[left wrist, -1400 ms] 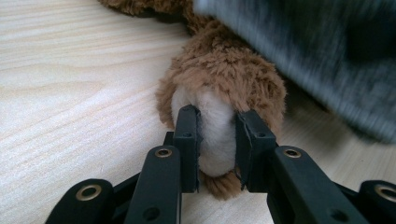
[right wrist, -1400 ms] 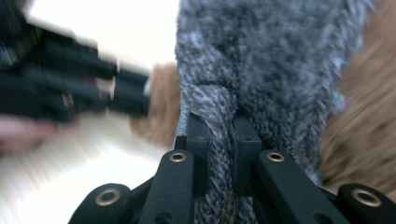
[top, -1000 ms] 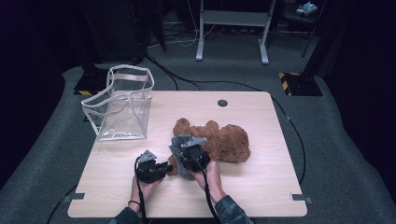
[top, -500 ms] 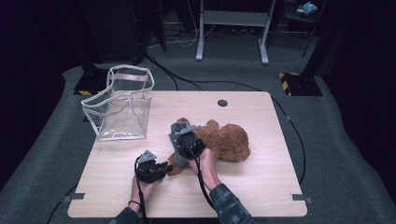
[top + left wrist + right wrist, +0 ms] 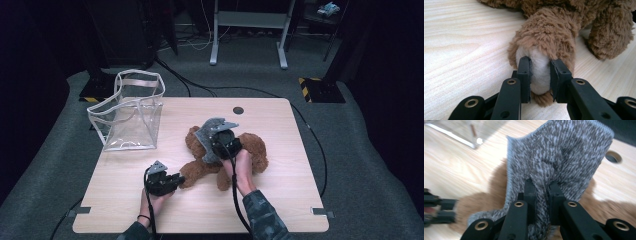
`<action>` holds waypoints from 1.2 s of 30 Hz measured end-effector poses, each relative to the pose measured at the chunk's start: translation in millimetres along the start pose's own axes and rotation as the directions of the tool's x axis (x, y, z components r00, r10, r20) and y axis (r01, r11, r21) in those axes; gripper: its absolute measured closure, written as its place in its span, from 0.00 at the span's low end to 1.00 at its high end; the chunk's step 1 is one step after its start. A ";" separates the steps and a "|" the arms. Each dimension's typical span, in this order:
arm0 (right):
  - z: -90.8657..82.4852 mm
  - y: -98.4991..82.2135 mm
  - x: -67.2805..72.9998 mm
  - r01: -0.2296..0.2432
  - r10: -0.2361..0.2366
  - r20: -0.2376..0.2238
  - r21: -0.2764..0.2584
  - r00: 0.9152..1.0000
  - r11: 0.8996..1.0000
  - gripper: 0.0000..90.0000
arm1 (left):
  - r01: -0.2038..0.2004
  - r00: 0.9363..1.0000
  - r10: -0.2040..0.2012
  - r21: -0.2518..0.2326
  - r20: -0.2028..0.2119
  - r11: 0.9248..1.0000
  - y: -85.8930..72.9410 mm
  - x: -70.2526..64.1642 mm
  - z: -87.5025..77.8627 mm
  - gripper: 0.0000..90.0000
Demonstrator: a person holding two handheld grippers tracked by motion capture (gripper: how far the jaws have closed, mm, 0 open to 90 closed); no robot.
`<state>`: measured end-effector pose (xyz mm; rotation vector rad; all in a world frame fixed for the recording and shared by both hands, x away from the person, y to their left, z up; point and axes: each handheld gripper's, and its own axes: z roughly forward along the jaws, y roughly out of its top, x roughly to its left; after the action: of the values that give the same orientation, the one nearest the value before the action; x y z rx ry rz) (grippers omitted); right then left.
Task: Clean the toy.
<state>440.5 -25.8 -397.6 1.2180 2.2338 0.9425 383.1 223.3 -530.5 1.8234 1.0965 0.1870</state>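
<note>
Lifted up and away since a second ago, the right gripper [image 5: 214,131] clenches a grey knit garment [image 5: 559,162] above the brown teddy bear [image 5: 252,152] lying mid-table, whose paw [image 5: 541,72] the left gripper [image 5: 176,179] pinches; dressing seems barely begun.

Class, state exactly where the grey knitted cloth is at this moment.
In the high view the grey knitted cloth hangs pinched in the right gripper, just above the brown teddy bear at mid-table, right of the clear bag.
</note>
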 end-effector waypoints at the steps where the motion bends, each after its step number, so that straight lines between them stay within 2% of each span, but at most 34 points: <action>1: -0.5 -2.2 -5.0 -0.017 0.017 0.008 0.010 1.000 1.000 0.90 | 0.001 1.000 -0.001 0.000 0.002 1.000 -0.1 -0.2 -0.2 0.80; 3: 1.7 -6.8 -14.2 -0.037 0.037 0.000 0.013 0.999 0.999 0.90 | -0.004 1.000 0.004 0.001 0.003 1.000 -0.1 -0.3 -0.3 0.80; 4: 3.2 -8.5 -16.0 -0.054 0.054 0.003 0.018 0.999 0.998 0.90 | -0.003 1.000 0.003 -0.003 0.002 1.000 -0.1 0.0 -0.3 0.80; 6: 7.2 -11.6 -18.4 -0.079 0.080 -0.020 0.026 0.997 0.997 0.90 | -0.003 1.000 0.003 -0.002 -0.006 1.000 0.0 -0.2 -0.3 0.76; 10: 12.5 -14.6 -16.2 -0.070 0.071 -0.031 0.035 0.997 0.997 0.90 | 0.034 0.999 -0.034 0.014 -0.022 0.999 5.2 2.2 -0.4 0.52; 11: 13.3 -15.1 -15.9 -0.059 0.061 -0.031 0.038 0.998 0.998 0.90 | 0.011 0.999 -0.010 0.030 -0.032 0.999 10.3 1.0 -2.0 0.46; 12: 14.1 -15.4 -16.0 -0.055 0.056 -0.032 0.038 0.998 0.998 0.90 | 0.010 0.999 -0.010 0.009 -0.037 1.000 15.7 -3.1 -3.8 0.42; 13: 14.3 -15.8 -15.9 -0.063 0.064 -0.034 0.040 0.997 0.997 0.90 | 0.000 0.999 0.000 -0.006 -0.040 1.000 21.1 -7.6 -5.1 0.41; 14: 14.9 -15.8 -16.7 -0.056 0.057 -0.036 0.037 0.998 0.998 0.90 | -0.030 0.998 0.030 0.002 -0.046 1.000 26.0 -11.0 -5.8 0.40; 15: 14.8 -15.8 -16.5 -0.062 0.063 -0.037 0.038 0.997 0.997 0.90 | -0.042 0.998 0.041 -0.001 -0.054 0.999 28.4 -15.2 -4.0 0.39; 17: 13.7 -16.1 -16.7 -0.065 0.067 -0.038 0.034 0.997 0.997 0.88 | -0.068 0.996 0.069 0.024 -0.049 0.997 28.3 -18.0 0.3 0.42; 18: 12.6 -15.9 -16.8 -0.059 0.060 -0.042 0.030 0.997 0.998 0.86 | -0.082 0.994 0.084 0.042 -0.062 0.996 26.3 -18.7 4.2 0.48; 19: 10.5 -15.3 -16.7 -0.059 0.060 -0.036 0.023 0.998 0.998 0.82 | -0.078 0.995 0.080 0.045 -0.060 0.996 23.6 -18.6 7.4 0.52; 20: 8.2 -13.8 -17.1 -0.049 0.049 -0.026 0.019 0.998 0.999 0.73 | -0.072 0.996 0.074 0.040 -0.057 0.997 21.9 -18.1 8.1 0.57; 21: 4.1 -12.0 -17.3 -0.060 0.061 -0.003 0.017 0.998 0.998 0.62 | -0.078 0.995 0.080 0.037 -0.064 0.996 20.9 -17.7 7.5 0.61; 22: 1.4 -10.2 -19.6 -0.061 0.061 0.015 0.003 0.998 0.998 0.57 | -0.081 0.994 0.083 0.029 -0.064 0.996 19.6 -17.0 7.9 0.65; 23: 0.5 -8.7 -22.6 -0.058 0.058 0.011 0.002 0.998 0.998 0.54 | -0.091 0.994 0.093 0.039 -0.064 0.995 18.2 -15.3 7.1 0.68; 25: 3.7 -8.4 -25.9 -0.088 0.088 -0.004 0.023 0.996 0.996 0.53 | -0.081 0.995 0.083 0.025 -0.061 0.996 13.8 -13.3 7.9 0.73; 26: 8.2 -9.1 -27.7 -0.086 0.087 -0.021 0.042 0.996 0.995 0.54 | -0.079 0.995 0.080 0.012 -0.060 0.997 11.9 -13.1 8.8 0.75; 28: 12.7 -11.6 -27.9 -0.078 0.080 -0.055 0.038 0.995 0.996 0.69 | -0.068 0.996 0.068 -0.005 -0.056 0.998 9.8 -11.5 9.8 0.77; 30: 13.7 -13.0 -26.3 -0.061 0.063 -0.063 0.031 0.996 0.998 0.81 | -0.056 0.997 0.055 -0.025 -0.049 0.998 6.2 -10.2 11.1 0.77; 31: 13.0 -13.5 -24.0 -0.068 0.070 -0.055 0.038 0.996 0.997 0.84 | -0.062 0.997 0.060 -0.024 -0.053 0.998 5.6 -10.8 10.8 0.78; 33: 11.0 -12.4 -26.4 -0.048 0.049 -0.055 0.023 0.997 0.999 0.87 | -0.078 0.995 0.077 -0.022 -0.060 0.997 5.4 -12.4 10.9 0.78; 36: 1.8 -3.3 -28.1 -0.040 0.039 -0.039 -0.008 0.998 0.999 0.88 | -0.074 0.996 0.072 -0.023 -0.059 0.997 5.4 -12.3 10.8 0.78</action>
<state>454.5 -50.3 -400.0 1.2542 2.2403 0.9986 385.1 206.4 -528.0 1.8467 1.0639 0.2980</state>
